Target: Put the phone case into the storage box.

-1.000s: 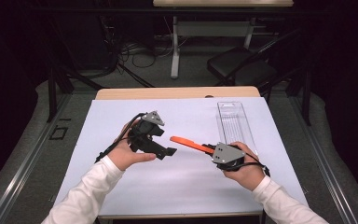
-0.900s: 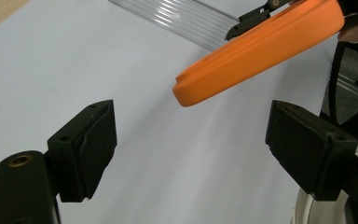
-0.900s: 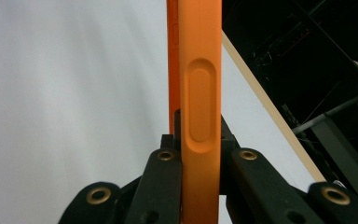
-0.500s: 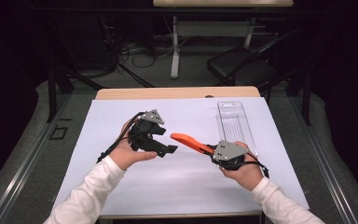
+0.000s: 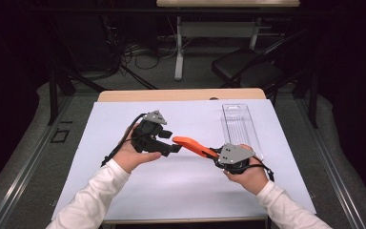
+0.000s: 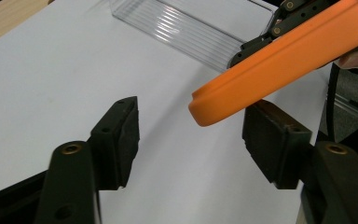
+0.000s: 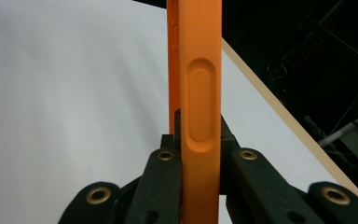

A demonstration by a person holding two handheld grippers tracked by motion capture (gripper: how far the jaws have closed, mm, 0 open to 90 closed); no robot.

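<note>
— High view? 
— Right gripper (image 5: pixel 215 156) holds the orange handle (image 5: pixel 189 144) above the white mat (image 5: pixel 195 186), beside the left gripper (image 5: pixel 171 141).
— Left gripper view? 
— Jaws wide apart, gripping nothing; handle tip between them.
— Right gripper view? 
— Jaws clamped on the handle.

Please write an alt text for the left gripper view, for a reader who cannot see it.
The rounded end of an orange tool handle reaches in between the open left tongs, close to the right-hand pad, above a white table sheet. A clear ribbed plastic tray lies on the sheet behind.
</note>
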